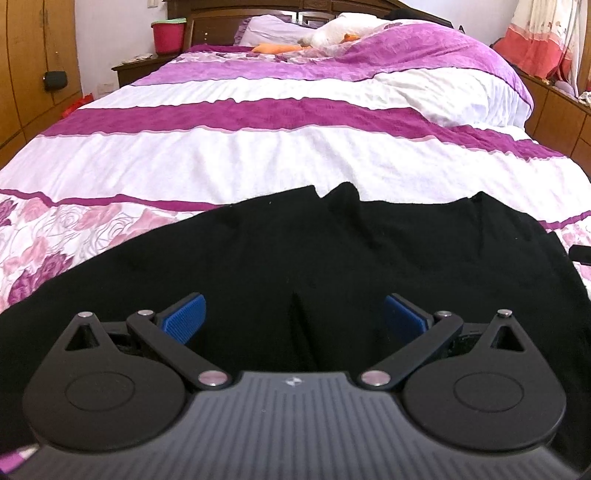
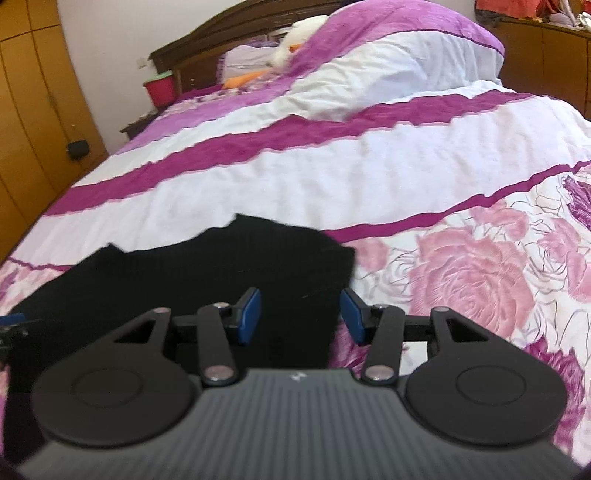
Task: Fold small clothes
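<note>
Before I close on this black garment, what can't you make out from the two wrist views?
- black garment: near hem hidden under left gripper, left wrist view.
- Garment type: fabric too dark, folds unreadable.
- Garment's left side: cut off by right gripper, right wrist view, slightly blurred.
- Contact with fabric: cannot tell.

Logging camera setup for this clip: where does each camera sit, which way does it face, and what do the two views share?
Left wrist: on the left gripper, low over the black garment, facing up the bed toward the headboard; its open blue fingers show.
Right wrist: on the right gripper, at the garment's right edge, facing the pillows; open fingers show.
Shared: garment, striped floral bedspread, red bucket.
</note>
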A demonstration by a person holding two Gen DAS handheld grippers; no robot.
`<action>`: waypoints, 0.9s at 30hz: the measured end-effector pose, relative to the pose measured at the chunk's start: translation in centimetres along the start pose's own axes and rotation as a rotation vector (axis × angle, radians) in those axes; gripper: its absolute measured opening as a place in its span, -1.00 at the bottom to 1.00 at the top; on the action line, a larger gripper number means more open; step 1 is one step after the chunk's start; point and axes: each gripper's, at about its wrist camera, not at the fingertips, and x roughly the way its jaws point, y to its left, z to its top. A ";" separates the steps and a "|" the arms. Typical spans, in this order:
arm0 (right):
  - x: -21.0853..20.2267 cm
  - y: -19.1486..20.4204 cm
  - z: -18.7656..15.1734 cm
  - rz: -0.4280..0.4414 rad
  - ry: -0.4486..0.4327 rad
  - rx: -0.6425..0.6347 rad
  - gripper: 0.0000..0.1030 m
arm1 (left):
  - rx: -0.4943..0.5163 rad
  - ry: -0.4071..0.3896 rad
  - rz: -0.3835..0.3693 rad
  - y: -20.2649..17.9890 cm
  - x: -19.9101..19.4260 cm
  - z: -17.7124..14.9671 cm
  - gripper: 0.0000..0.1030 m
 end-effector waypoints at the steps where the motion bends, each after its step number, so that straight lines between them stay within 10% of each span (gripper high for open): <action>1: 0.5 -0.3 0.1 -0.006 0.001 0.003 -0.01 | 0.000 0.000 0.011 0.0 0.3 0.0 1.00; 27: 5.4 -0.6 0.3 0.085 -0.015 0.045 0.02 | 0.049 -0.054 -0.078 -2.8 4.0 -1.7 0.89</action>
